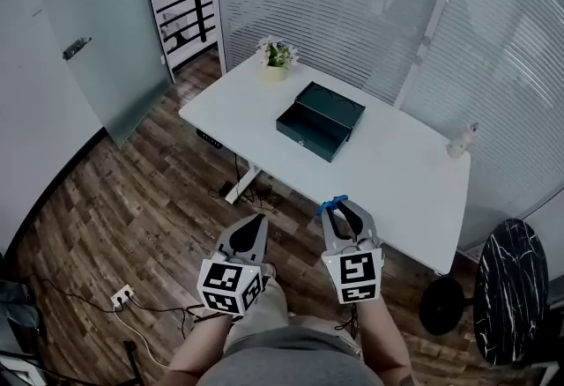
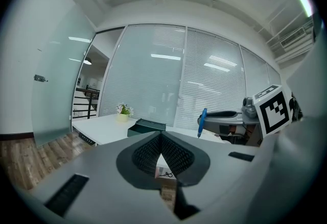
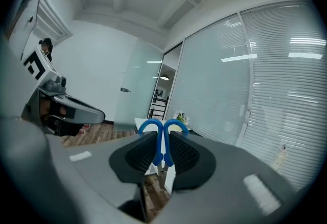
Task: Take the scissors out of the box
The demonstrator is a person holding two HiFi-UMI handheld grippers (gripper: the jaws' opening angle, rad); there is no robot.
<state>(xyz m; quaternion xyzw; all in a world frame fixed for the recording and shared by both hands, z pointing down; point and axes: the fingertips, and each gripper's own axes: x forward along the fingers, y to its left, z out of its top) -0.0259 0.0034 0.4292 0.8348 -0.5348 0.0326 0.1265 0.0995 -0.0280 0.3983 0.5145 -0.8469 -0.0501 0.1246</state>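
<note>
Scissors (image 3: pixel 162 127) clamped in my right gripper (image 1: pixel 342 210), well clear of box (image 1: pixel 320 120) at 12 o'clock; I see left gripper (image 2: pixel 161 136) closed, empty.

White surface (image 1: pixel 397 164) carries potted plant (image 1: pixel 276 55) at far corner, small bottle (image 1: pixel 462 140) at right edge; black marbled round top (image 1: pixel 511 287) stands alongside.

Box (image 1: pixel 319 121) on table (image 1: pixel 397 173), plant (image 1: pixel 277 54) behind it, bottle (image 1: pixel 462 140) at right edge, scissors (image 1: pixel 332 204) in right gripper (image 1: pixel 344 211) before table.
</note>
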